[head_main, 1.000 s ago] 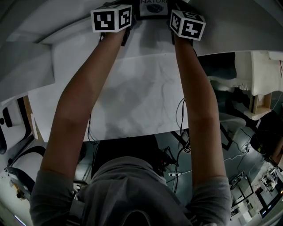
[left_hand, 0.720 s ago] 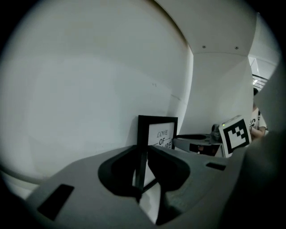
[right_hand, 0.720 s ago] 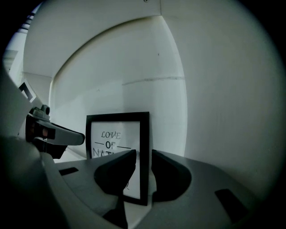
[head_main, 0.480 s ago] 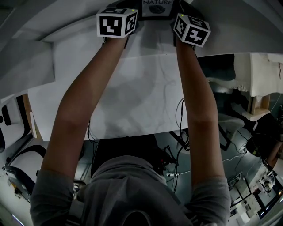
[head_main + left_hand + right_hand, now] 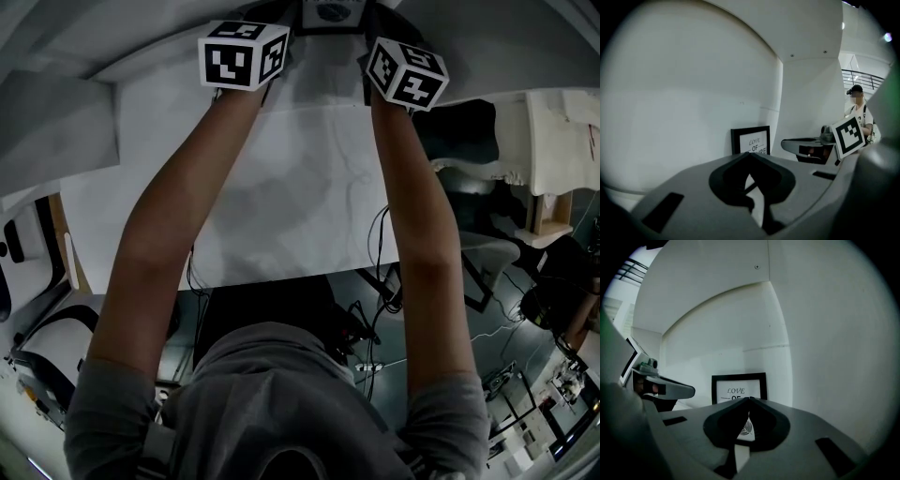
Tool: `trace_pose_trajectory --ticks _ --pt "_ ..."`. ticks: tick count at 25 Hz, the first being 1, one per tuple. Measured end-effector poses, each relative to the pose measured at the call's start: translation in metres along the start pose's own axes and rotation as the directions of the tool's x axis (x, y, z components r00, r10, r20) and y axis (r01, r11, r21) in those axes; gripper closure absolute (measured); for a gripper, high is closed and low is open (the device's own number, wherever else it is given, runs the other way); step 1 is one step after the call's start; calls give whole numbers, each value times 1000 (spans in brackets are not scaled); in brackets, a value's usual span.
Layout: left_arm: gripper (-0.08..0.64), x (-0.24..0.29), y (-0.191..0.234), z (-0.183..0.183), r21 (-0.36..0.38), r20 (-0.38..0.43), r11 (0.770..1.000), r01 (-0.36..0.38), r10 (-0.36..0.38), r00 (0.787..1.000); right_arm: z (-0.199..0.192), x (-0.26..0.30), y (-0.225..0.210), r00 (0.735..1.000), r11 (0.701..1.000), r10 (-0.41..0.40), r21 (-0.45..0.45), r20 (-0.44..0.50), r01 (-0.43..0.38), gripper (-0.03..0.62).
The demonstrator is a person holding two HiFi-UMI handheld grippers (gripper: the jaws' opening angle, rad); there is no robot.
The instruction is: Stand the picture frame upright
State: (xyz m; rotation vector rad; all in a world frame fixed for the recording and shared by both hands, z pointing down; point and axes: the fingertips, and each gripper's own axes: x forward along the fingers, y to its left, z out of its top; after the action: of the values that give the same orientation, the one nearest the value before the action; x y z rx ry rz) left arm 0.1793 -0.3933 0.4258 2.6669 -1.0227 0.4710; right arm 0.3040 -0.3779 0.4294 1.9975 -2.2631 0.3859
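The black picture frame [image 5: 751, 139] with white "LOVE OF" print stands upright against the white wall at the far edge of the table; the head view shows only its lower part [image 5: 330, 12]. My left gripper [image 5: 750, 153] is a short way in front of it. Its jaws have just been closing and are now shut with nothing between them. My right gripper [image 5: 749, 399] is also shut and empty, facing the frame [image 5: 739, 383] from the right. Neither gripper touches the frame. Their marker cubes [image 5: 242, 54] [image 5: 405, 71] flank the frame.
The white table [image 5: 281, 197] reaches back to a curved white wall [image 5: 693, 93]. Cables and dark equipment [image 5: 375, 328] lie on the floor below the near edge. A person [image 5: 857, 110] stands far off to the right in the left gripper view.
Both marker cubes have drawn back a little from the frame, toward me. The frame has stayed in place at the wall.
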Motion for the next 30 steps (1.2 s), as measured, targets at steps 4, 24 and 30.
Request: trace_pose_trajectory --ticks 4,24,30 --pt "552 -16 -6 0 8 15 1000 13 -13 1000 2 -17 8 1000 1000 3 27 18 -4 566" --pt "554 -134 -33 16 34 151 995 94 -99 984 56 -164 29 991 998 -15 57 131 8 566" --pt "554 -188 -34 20 46 201 995 90 -98 975 77 -204 58 985 998 9 56 172 -19 566"
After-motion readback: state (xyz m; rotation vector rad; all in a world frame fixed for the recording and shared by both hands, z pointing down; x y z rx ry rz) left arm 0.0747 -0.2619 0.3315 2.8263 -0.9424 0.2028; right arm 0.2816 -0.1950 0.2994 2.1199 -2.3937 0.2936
